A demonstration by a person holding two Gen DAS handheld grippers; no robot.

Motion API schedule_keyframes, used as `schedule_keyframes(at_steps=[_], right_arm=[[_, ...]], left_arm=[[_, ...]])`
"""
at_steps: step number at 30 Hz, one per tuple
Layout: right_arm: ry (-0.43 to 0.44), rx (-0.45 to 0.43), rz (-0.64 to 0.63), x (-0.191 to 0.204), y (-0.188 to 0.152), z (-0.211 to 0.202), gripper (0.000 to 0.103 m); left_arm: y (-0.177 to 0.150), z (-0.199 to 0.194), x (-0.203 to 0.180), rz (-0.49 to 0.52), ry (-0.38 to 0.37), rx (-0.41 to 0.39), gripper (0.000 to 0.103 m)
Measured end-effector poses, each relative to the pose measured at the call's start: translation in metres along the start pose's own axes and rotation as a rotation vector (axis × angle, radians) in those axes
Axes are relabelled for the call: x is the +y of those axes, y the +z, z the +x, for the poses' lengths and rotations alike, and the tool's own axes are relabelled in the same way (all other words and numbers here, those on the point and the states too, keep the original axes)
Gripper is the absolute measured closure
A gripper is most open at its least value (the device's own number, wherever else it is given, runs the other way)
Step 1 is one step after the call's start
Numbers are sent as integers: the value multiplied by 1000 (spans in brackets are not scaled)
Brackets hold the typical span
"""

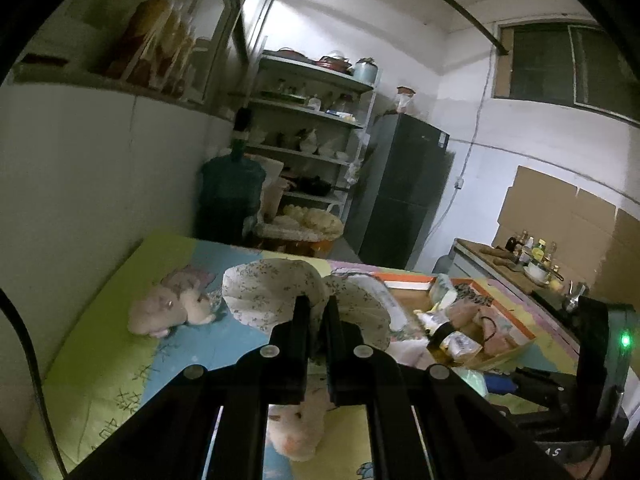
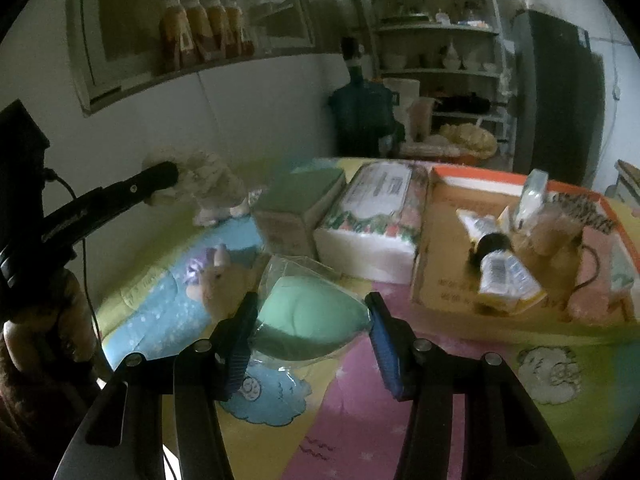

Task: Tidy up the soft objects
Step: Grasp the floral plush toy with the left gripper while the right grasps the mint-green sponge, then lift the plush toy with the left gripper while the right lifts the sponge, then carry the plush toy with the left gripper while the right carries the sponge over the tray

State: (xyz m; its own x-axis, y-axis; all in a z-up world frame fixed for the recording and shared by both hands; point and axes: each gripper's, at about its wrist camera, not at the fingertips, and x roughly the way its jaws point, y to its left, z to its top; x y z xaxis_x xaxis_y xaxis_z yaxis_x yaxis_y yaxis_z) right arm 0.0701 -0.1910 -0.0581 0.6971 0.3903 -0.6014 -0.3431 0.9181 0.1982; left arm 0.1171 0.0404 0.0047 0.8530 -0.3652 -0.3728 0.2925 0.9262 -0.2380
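My left gripper (image 1: 318,304) is shut on a floral fabric piece (image 1: 272,292) and holds it above the table. It shows in the right wrist view (image 2: 160,178) at the far left, against the fabric piece (image 2: 208,178). A pink plush toy (image 1: 168,308) lies to the left, another plush (image 1: 296,432) under the left gripper. My right gripper (image 2: 312,308) is open, its blue pads on either side of a green sponge in a clear wrapper (image 2: 312,312). A plush rabbit (image 2: 218,280) lies left of it. An orange box (image 2: 448,280) holds soft items.
A tissue pack (image 2: 376,216) and a green carton (image 2: 296,208) stand behind the sponge. The colourful mat (image 2: 440,400) covers the table. The wall runs along the left. A water jug (image 1: 232,196), shelves and a fridge (image 1: 404,192) stand beyond the table.
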Motion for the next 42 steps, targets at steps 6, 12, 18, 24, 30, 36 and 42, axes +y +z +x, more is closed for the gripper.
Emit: schedule_keyframes(at_steps=[6, 12, 18, 24, 30, 36, 42], right_arm=[[-33, -46, 4, -11, 7, -23, 49], [-77, -95, 27, -29, 11, -47, 49], [-125, -139, 55, -52, 17, -69, 49], [-169, -172, 83, -76, 19, -86, 49], [-210, -193, 111, -100, 19, -98, 49], [-244, -207, 144, -127, 17, -109, 49], [-270, -216, 177, -153, 14, -116, 49]], left_arm=[[9, 0, -24, 38, -35, -16, 96], [16, 7, -51, 67, -79, -20, 96], [20, 17, -78, 87, -133, -20, 96], [25, 31, -102, 100, -184, -11, 96], [29, 47, -130, 111, -233, -3, 96], [26, 67, -151, 106, -278, 30, 96], [17, 88, -173, 107, -313, 70, 96]])
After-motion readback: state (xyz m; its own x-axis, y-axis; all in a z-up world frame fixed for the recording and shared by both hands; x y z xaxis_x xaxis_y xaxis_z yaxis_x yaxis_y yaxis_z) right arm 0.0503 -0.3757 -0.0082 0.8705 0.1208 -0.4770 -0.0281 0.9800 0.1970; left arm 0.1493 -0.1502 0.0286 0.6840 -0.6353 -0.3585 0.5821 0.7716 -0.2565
